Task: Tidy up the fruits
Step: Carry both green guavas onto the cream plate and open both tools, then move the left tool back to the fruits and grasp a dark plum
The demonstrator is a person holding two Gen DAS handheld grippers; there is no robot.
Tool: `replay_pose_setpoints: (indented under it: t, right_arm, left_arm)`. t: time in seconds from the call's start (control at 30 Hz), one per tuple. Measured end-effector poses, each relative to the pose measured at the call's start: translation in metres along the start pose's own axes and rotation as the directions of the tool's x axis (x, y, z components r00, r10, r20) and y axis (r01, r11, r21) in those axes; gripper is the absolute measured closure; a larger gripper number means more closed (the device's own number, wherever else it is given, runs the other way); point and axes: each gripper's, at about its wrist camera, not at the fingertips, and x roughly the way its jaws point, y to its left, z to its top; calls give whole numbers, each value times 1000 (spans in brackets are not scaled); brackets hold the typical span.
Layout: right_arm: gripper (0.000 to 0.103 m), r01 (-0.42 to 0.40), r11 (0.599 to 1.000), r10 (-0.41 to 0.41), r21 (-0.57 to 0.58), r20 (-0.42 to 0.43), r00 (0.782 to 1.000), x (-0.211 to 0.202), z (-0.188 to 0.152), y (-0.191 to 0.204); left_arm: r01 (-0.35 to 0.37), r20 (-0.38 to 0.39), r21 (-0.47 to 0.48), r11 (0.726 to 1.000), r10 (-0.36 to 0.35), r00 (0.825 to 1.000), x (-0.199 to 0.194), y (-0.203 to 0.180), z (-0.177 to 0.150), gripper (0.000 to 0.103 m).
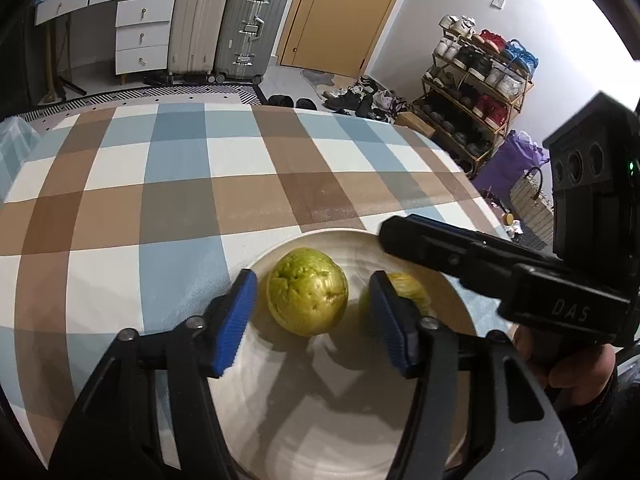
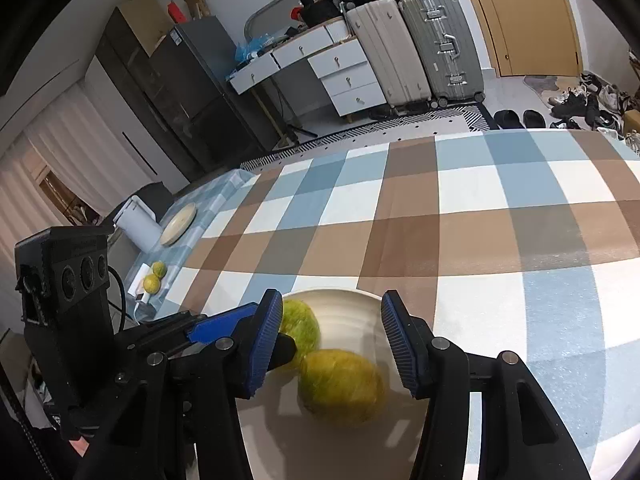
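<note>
I have 2 green fruits (image 1: 307, 297) resting on the cream plate (image 1: 360, 420), so I judge they are gathered there for sorting. My left gripper (image 1: 312, 320) has its fingers open around 1 fruit without pressing it; my right gripper (image 2: 334, 348) stands open over the other fruit (image 2: 342, 386). 2 more fruits (image 2: 155, 278) wait at the worktop (image 2: 480, 220) edge.

A table under a blue, brown and white checked cloth (image 2: 480, 208) carries a cream plate (image 1: 360, 248) near its front edge. A second plate (image 2: 179, 224), a white container (image 2: 134, 226) and two green fruits (image 2: 155, 278) lie along its left edge.
</note>
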Motion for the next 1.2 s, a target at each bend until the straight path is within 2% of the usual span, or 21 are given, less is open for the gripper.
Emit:
replay_pose_setpoints:
  t: [0.07,0.17,0.27,0.37,0.53,0.63,0.73,0.9,1.2]
  right_arm:
    - [46,9,1000,-9,13,27,1000,-13,-2,-2]
    - [35,9,999,-11,32,68,998,-34,-8,-4]
    - [28,69,997,-71,24,102,992,-55,-17,-2]
    - [26,67,998,-67,8,135,988,-80,-31,4]
    - [8,61,998,-52,-30,219,974,-122,-55,17]
    - [3,66,996,-47,-63,269,962,-148,-69,30]
    - [1,80,992,-46,-98,314,948,-170,-81,44]
    - [0,76,987,-20,-140,366,930,-196,-104,61]
    - [0,113,976,-31,-184,402,915,-221,-150,87]
  left_arm:
    - [-7,11,3,1000,7,1000,-8,-2,0,42]
    - [-31,36,-1,1000,31,999,-25,-6,-2,31]
    - [-64,74,1,998,64,995,-48,-12,-8,23]
    - [-107,108,11,994,105,989,-72,-22,-16,22]
    - [-163,160,21,986,158,974,-113,-40,-31,17]
    - [-194,198,23,981,186,962,-139,-53,-42,12]
    - [-199,241,19,980,189,952,-166,-65,-54,1]
    - [-228,291,40,973,207,934,-202,-87,-78,1]
    - [-270,312,54,961,240,919,-236,-104,-134,1]
